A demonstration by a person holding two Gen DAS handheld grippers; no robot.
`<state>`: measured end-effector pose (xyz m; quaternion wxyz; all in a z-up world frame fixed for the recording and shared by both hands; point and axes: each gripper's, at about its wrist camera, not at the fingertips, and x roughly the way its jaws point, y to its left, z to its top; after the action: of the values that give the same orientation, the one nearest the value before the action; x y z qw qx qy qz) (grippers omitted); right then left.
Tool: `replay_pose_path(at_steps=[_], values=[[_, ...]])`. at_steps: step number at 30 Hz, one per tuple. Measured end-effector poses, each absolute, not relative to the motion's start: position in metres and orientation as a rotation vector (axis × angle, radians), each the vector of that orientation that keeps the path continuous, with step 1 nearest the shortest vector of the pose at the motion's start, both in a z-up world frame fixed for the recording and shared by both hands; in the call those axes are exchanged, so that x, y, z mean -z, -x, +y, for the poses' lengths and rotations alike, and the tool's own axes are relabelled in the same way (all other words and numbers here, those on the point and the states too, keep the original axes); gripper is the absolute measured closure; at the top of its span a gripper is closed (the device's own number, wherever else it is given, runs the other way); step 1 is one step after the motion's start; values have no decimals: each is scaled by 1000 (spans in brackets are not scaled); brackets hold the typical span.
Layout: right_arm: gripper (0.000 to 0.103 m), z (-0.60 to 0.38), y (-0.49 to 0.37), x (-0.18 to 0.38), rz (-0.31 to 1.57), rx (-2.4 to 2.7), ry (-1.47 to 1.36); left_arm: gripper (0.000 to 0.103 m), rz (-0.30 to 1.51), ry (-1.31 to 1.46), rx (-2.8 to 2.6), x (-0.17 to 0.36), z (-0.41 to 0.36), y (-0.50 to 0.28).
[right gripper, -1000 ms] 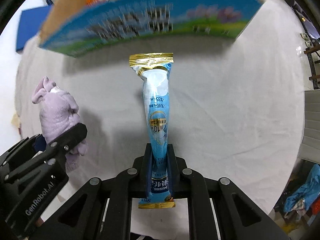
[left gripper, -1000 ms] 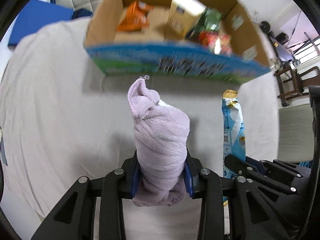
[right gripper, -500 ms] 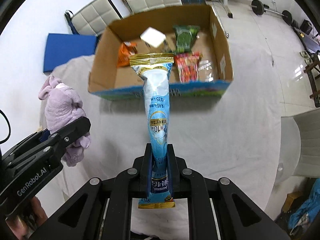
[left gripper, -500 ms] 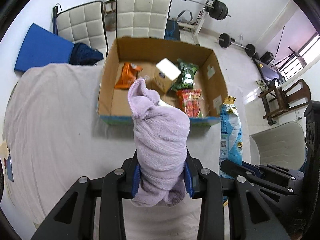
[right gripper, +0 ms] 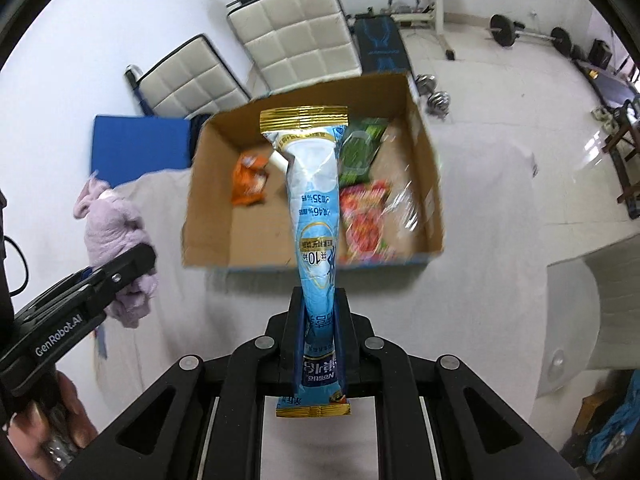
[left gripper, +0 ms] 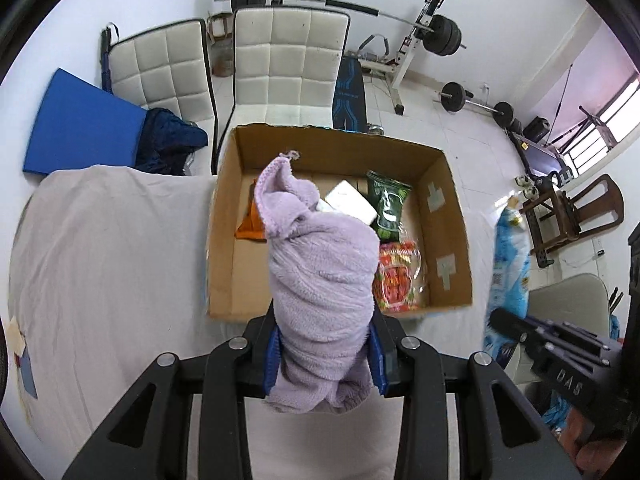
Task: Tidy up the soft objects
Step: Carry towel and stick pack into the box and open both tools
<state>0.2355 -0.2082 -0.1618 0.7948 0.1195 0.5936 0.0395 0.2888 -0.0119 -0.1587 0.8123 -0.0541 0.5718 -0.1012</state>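
My left gripper [left gripper: 325, 350] is shut on a rolled lilac towel [left gripper: 320, 280], held up above the near wall of an open cardboard box [left gripper: 448, 216]. In the right wrist view my right gripper [right gripper: 319, 340] is shut on a blue snack pouch with gold ends [right gripper: 316, 216], raised over the same cardboard box [right gripper: 208, 216]. The towel [right gripper: 114, 236] and left gripper [right gripper: 116, 280] show at that view's left. The pouch [left gripper: 510, 264] and right gripper [left gripper: 504, 322] show at the right of the left wrist view.
The box holds an orange bag [right gripper: 250, 178], a green bag [left gripper: 388, 200], a red-patterned packet [left gripper: 398, 276] and a white carton [left gripper: 352, 202]. It stands on a table under a white cloth [left gripper: 100, 260]. White padded chairs [left gripper: 288, 64], a blue mat [left gripper: 76, 124] and gym weights stand behind.
Both grippers have risen with their loads and tilted further down. The box, first seen from its printed front wall, now lies below with its inside in full view.
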Motion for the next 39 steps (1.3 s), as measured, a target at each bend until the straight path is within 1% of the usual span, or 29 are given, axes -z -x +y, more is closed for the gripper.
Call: replay_pose_path(at_steps=[5, 8, 16, 18, 22, 25, 26, 27, 28, 29, 31, 32, 33, 34, 36, 38, 39], values=[[90, -222, -285, 184, 1295, -18, -214, 70, 1300, 119, 217, 194, -13, -331], [90, -227, -315, 208, 1328, 24, -183, 70, 1363, 127, 210, 224, -13, -351], [90, -235, -361, 267, 1401, 91, -122, 70, 1521, 189, 201, 300, -16, -376], [89, -238, -368, 286, 1418, 101, -110, 68, 1539, 179, 200, 310, -19, -379], [88, -242, -377, 306, 1464, 105, -102, 66, 1552, 145, 160, 319, -24, -385], [86, -244, -377, 314, 1485, 101, -102, 62, 1549, 156, 147, 318, -23, -386], [81, -244, -376, 313, 1482, 105, -98, 62, 1544, 160, 146, 316, -23, -387], [71, -245, -376, 314, 1478, 104, -96, 61, 1540, 160, 147, 314, -23, -387], [58, -246, -376, 314, 1475, 103, -98, 61, 1537, 158, 149, 312, -24, -386], [54, -247, -375, 314, 1473, 100, -102, 60, 1530, 153, 148, 308, -24, -386], [51, -248, -370, 310, 1472, 90, -114, 53, 1517, 152, 150, 302, -24, -384], [51, -248, -369, 308, 1470, 89, -111, 45, 1511, 151, 151, 299, -23, -382], [47, -248, -367, 306, 1468, 83, -110, 41, 1501, 146, 150, 295, -20, -381], [41, -247, -364, 303, 1466, 72, -113, 41, 1486, 139, 149, 290, -19, -378], [37, -243, -363, 299, 1458, 70, -103, 40, 1465, 127, 146, 282, -20, -376], [37, -239, -358, 293, 1448, 58, -95, 40, 1450, 126, 141, 276, -19, -373], [36, -235, -356, 292, 1449, 58, -93, 35, 1440, 129, 140, 272, -19, -372]])
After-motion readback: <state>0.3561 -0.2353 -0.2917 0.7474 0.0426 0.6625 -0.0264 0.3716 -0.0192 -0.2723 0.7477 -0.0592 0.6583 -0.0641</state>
